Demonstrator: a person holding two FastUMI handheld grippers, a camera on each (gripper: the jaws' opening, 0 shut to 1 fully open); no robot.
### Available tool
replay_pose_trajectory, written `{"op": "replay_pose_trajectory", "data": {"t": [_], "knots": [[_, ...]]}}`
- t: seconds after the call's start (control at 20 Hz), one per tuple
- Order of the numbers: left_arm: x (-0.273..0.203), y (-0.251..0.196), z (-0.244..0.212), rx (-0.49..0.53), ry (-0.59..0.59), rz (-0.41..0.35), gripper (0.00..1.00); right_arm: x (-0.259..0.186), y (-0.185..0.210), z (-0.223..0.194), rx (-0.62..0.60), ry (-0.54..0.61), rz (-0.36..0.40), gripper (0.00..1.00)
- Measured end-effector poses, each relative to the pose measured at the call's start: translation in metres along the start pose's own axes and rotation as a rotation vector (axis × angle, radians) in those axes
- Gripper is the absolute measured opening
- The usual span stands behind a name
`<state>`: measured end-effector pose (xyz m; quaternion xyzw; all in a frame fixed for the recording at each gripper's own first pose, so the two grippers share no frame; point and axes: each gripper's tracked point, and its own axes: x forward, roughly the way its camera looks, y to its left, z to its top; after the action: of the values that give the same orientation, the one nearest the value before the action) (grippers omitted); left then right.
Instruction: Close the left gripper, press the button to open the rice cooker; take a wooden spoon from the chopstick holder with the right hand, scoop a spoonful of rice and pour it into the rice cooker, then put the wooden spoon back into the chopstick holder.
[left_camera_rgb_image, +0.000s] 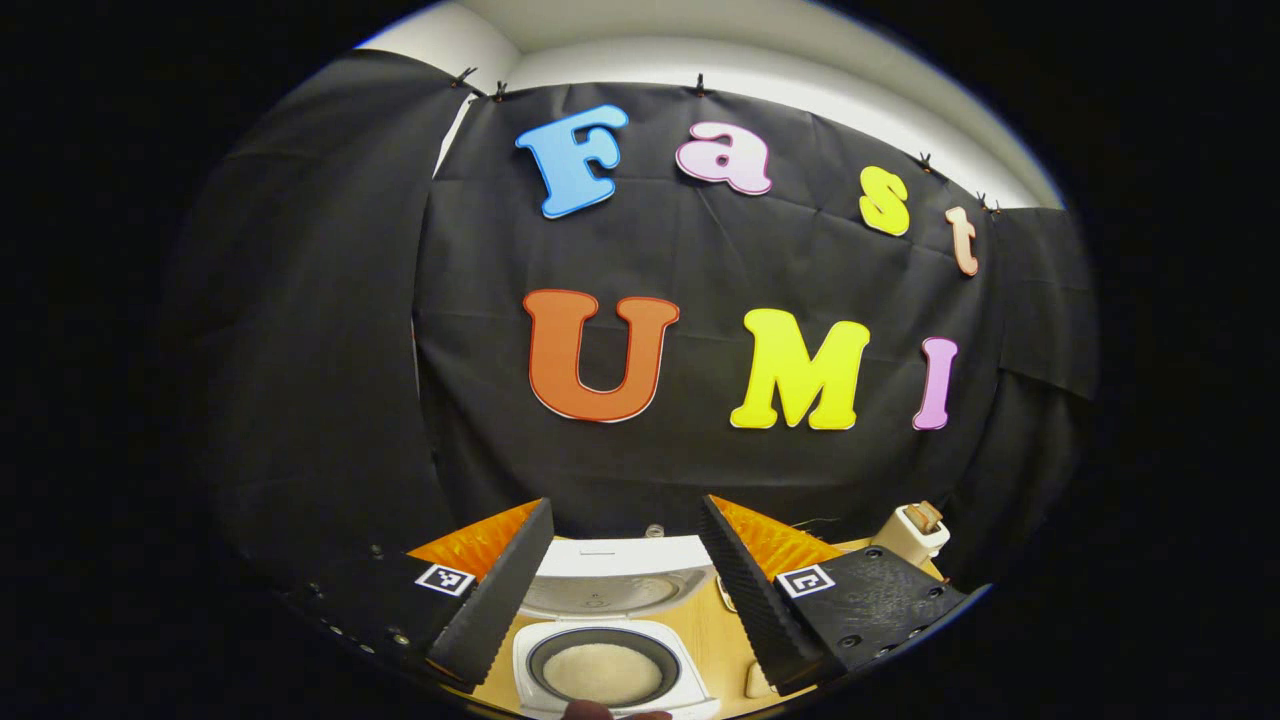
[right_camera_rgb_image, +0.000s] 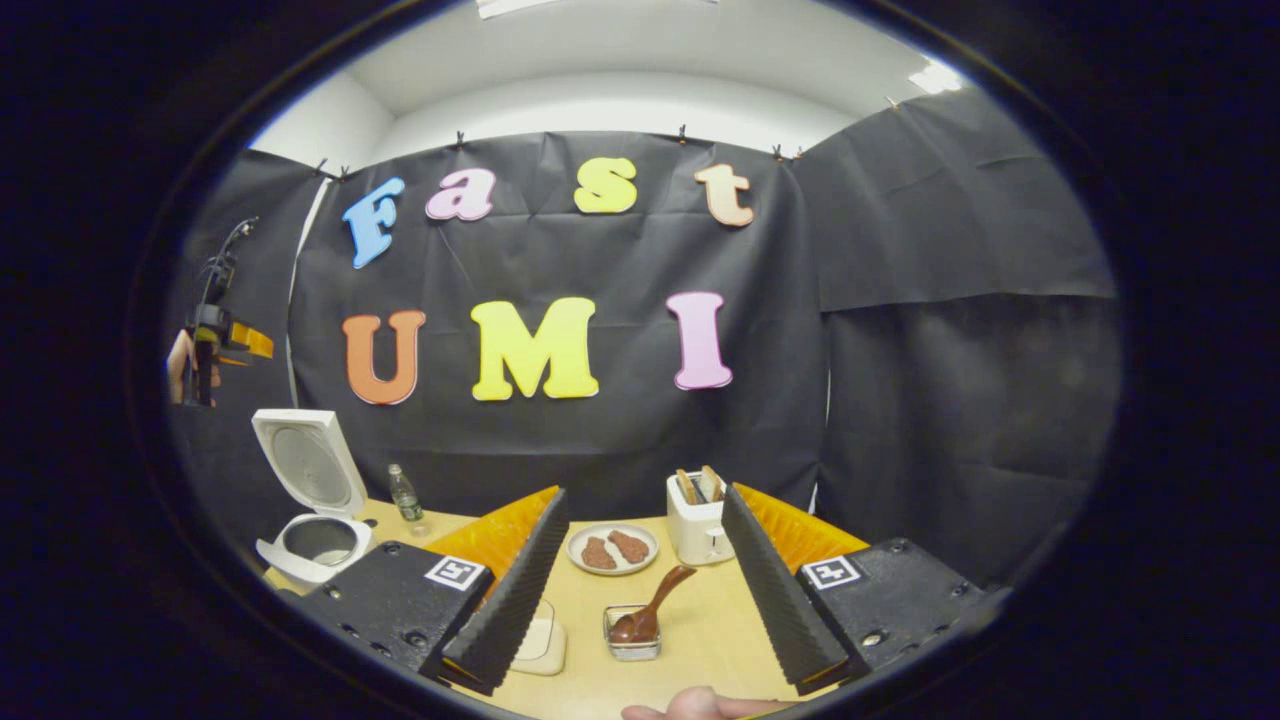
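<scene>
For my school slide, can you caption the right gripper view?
Open right gripper faces a wooden spoon in its holder; rice cooker stands open.

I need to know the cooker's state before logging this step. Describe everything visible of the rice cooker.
The rice cooker is white, looks plastic, and stands on the wooden table at its far left corner in the right gripper view. Its lid is swung fully open, standing upright behind the body, its round metallic inner plate showing. The left gripper view looks down into the dark-rimmed pot, which holds pale rice. Neither tool touches it.
</scene>
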<state>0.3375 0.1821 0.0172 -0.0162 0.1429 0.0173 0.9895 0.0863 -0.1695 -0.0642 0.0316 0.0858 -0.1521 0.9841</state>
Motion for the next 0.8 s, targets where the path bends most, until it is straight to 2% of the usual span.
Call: {"op": "replay_pose_trajectory", "data": {"t": [0.15, 0.25, 0.4, 0.55, 0.65, 0.7, 0.8], "knots": [[0.041, 0.024, -0.021, 0.005, 0.072, 0.057, 0.94, -0.018, 0.016, -0.003, 0.031, 0.017, 0.003, 0.99], [0.063, 0.033, -0.031, -0.013, 0.114, 0.077, 0.94, -0.022, 0.020, 0.000, -0.006, 0.010, -0.006, 1.00], [0.089, 0.041, -0.054, -0.059, 0.206, 0.112, 0.95, -0.025, 0.004, 0.003, -0.067, 0.010, -0.043, 1.00], [0.089, 0.048, -0.074, -0.054, 0.295, 0.160, 0.95, -0.025, -0.007, 0.009, -0.059, 0.000, -0.069, 1.00], [0.082, 0.051, -0.078, -0.035, 0.310, 0.183, 1.00, -0.021, -0.015, 0.004, -0.034, 0.013, -0.088, 0.99], [0.075, 0.050, -0.080, -0.030, 0.328, 0.190, 0.96, -0.022, -0.017, -0.001, -0.020, 0.021, -0.087, 0.99], [0.060, 0.045, -0.091, -0.017, 0.380, 0.188, 0.97, -0.016, -0.013, -0.007, -0.001, 0.029, -0.068, 0.99]]}}
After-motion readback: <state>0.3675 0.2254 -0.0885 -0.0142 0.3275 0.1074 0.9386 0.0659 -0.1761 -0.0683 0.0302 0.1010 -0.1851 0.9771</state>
